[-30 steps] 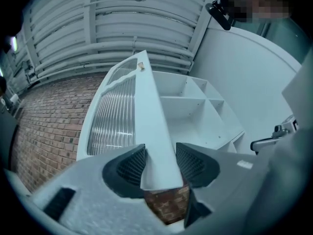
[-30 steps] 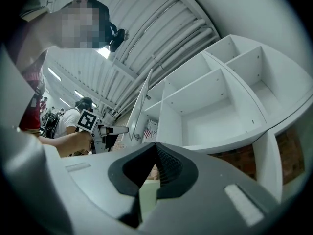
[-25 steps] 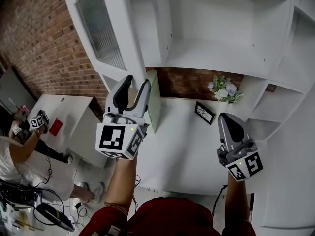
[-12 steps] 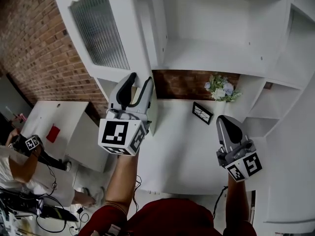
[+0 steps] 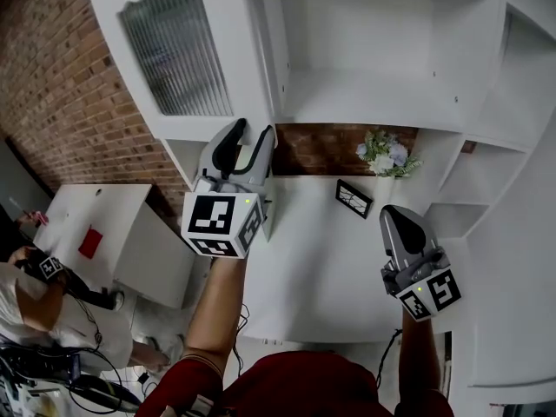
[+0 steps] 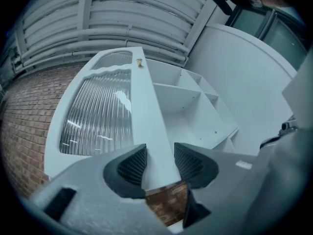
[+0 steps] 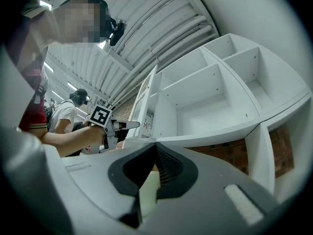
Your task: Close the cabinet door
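Observation:
The white cabinet door (image 5: 174, 50) with its ribbed glass pane stands open at the upper left, hinged on the white cabinet (image 5: 373, 102). My left gripper (image 5: 248, 137) is at the door's lower free corner. In the left gripper view the door's white edge (image 6: 146, 111) runs between its pads, and a small knob (image 6: 139, 62) sits near the top. Its jaws are closing around that edge, and I see no firm press. My right gripper (image 5: 401, 220) hovers over the white counter (image 5: 321, 259), shut and empty. In the right gripper view the right gripper (image 7: 155, 163) faces the open shelves.
A flower vase (image 5: 382, 155) and a small picture frame (image 5: 354, 200) stand on the counter under the shelves. A brick wall (image 5: 52, 102) lies behind the door. Lower left are a white table (image 5: 104, 207) and a seated person (image 5: 26, 294).
The door has swung right, toward the cabinet, and my left gripper has moved right and up with its corner. The right gripper has kept its place.

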Available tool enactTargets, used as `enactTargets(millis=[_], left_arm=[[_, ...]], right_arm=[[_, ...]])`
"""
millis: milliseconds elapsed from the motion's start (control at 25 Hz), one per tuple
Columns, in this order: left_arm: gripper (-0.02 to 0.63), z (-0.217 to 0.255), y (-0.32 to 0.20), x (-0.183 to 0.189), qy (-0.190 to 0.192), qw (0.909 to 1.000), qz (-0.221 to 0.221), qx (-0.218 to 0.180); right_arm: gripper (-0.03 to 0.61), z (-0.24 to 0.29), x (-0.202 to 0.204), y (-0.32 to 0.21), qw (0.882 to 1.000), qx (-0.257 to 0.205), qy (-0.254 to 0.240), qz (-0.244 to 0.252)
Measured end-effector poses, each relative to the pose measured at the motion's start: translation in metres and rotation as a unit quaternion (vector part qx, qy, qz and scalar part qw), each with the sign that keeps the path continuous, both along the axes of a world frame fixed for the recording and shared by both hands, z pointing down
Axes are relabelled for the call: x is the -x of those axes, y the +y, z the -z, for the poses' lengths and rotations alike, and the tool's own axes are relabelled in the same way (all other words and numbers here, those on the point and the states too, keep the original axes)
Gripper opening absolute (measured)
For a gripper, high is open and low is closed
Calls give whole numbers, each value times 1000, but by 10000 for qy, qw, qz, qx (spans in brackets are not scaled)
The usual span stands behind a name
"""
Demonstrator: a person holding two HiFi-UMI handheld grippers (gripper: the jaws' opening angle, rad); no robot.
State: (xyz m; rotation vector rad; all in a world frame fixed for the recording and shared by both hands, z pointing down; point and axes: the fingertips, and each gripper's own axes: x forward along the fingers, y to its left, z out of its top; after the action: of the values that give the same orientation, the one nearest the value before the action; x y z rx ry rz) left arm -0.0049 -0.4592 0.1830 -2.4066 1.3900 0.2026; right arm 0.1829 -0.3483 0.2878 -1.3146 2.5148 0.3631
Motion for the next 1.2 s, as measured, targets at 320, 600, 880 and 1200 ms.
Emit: enactTargets(millis=[320,600,880,1200], left_arm=[[178,0,-15,-7,18,10000,-50,56],[178,1,-29,-8,27,9999,-73,100],[178,2,-39,-10,9,9999,-81,126],[178,2,-46,-12,12,9998,-115,157]], right_arm=[[13,-2,-2,1,9999,28,-17,-116],[14,-1,-4,0,9997,50,-12,-235],[13,0,-4,-2,9995,64,-25,-303],[13,0,-6,-3,9993,66,-46,-361]])
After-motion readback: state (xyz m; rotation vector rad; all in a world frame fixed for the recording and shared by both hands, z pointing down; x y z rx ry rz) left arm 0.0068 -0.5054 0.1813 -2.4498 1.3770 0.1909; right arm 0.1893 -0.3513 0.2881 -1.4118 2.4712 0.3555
